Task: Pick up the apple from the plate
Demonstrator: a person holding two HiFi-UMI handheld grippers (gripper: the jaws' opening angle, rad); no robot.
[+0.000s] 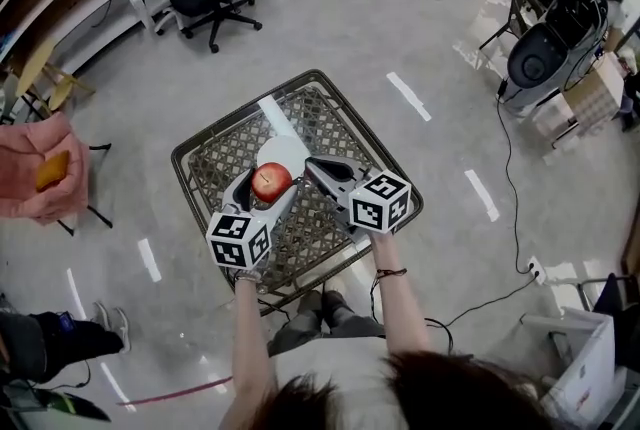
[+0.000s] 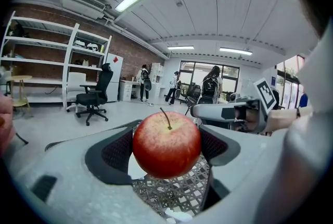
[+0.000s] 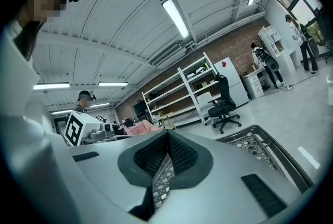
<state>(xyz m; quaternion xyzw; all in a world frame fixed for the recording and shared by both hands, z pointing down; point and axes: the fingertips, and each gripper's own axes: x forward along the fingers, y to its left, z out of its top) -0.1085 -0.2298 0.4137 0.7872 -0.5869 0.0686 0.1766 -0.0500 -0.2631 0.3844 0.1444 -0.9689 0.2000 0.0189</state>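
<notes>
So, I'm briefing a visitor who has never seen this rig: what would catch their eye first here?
The red apple, clamped in the jaws of the left gripper, by the white plate on the mesh table. Beside it is the right gripper, its jaws together on nothing.

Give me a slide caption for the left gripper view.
Left gripper shut on a red, stemmed apple, held above the white plate and metal lattice table.
</notes>
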